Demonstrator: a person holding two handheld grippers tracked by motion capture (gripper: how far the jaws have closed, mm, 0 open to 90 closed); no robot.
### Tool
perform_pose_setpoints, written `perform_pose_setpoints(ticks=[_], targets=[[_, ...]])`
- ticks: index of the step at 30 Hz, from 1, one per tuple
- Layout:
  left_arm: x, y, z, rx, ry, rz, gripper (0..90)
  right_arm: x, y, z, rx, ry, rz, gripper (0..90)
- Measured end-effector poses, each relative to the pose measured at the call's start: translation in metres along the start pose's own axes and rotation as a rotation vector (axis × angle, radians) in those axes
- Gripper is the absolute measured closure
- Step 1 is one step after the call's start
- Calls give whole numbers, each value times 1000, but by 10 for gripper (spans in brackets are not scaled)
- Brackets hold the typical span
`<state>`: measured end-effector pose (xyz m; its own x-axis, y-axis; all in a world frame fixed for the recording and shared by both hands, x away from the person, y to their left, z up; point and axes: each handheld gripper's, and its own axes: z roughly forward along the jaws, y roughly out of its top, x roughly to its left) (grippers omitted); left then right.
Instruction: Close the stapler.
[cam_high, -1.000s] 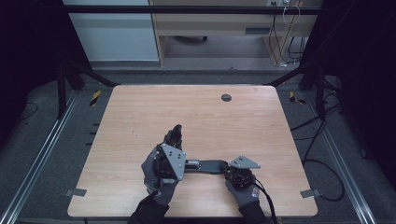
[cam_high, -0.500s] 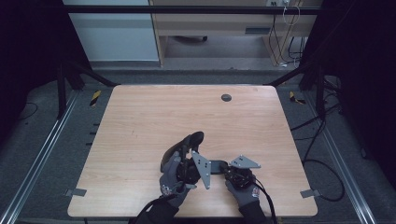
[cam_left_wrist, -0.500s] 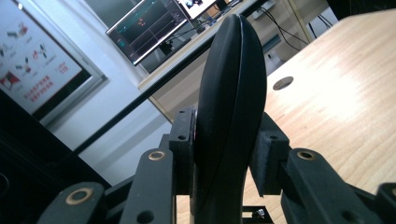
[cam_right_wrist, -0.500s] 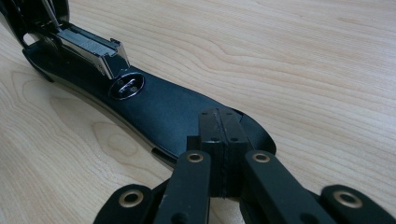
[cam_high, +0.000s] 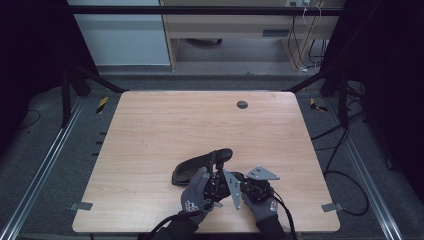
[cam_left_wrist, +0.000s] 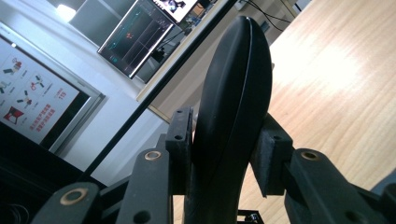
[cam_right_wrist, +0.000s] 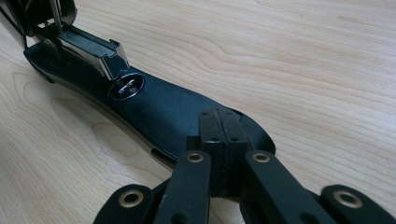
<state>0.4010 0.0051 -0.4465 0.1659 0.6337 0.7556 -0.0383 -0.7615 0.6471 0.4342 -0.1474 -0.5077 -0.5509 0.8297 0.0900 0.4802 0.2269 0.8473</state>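
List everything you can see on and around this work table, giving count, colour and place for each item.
table: one, light wood, centre of the high view
stapler: one, black with a metal magazine, swung open, near edge of the table
cable hole: one, dark, round, far side of the tabletop
striped tape marks: two, yellow and black, on the floor by the far corners
gloved hands: two, grey and black, bottom of the high view
left gripper: one, black, stapler's top arm between its pads, jaws just opening slightly
right gripper: one, black, jaws shut, on the stapler's base end
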Motion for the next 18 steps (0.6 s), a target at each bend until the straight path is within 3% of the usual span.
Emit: perform_pose_setpoints(ticks=[18], targets=[[-34,-5,3,7,-36,183,602,-3,-2,-3,4,17,-3,900]])
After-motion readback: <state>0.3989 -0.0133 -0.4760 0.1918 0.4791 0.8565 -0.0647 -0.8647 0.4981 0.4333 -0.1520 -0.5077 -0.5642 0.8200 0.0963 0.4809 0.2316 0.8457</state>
